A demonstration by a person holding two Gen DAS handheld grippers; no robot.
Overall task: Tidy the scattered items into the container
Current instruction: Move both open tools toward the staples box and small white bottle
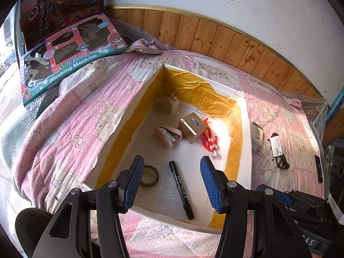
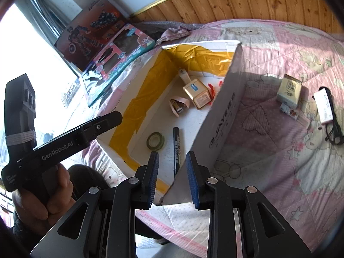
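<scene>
Spread blue fingers (image 1: pixel 137 182) of the left gripper (image 1: pixel 172 182) hover empty over the white box (image 1: pixel 245 129), a black marker (image 1: pixel 181 190) lying between them below. Beyond the right gripper (image 2: pixel 172 178), its fingers apart and empty, a small carton (image 2: pixel 289 93) and a tagged black cable (image 2: pixel 329 111) lie on the quilt right of the box. Judged next: reach right, straddle the carton squarely, close gently

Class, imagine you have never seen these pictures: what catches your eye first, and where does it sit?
The white box with yellow-lined walls sits open on the pink quilt, already holding a black marker, a tape roll and a gold tin. To its right on the quilt lie a small carton and a black cable pack. Two toy boxes stand far left.
</scene>
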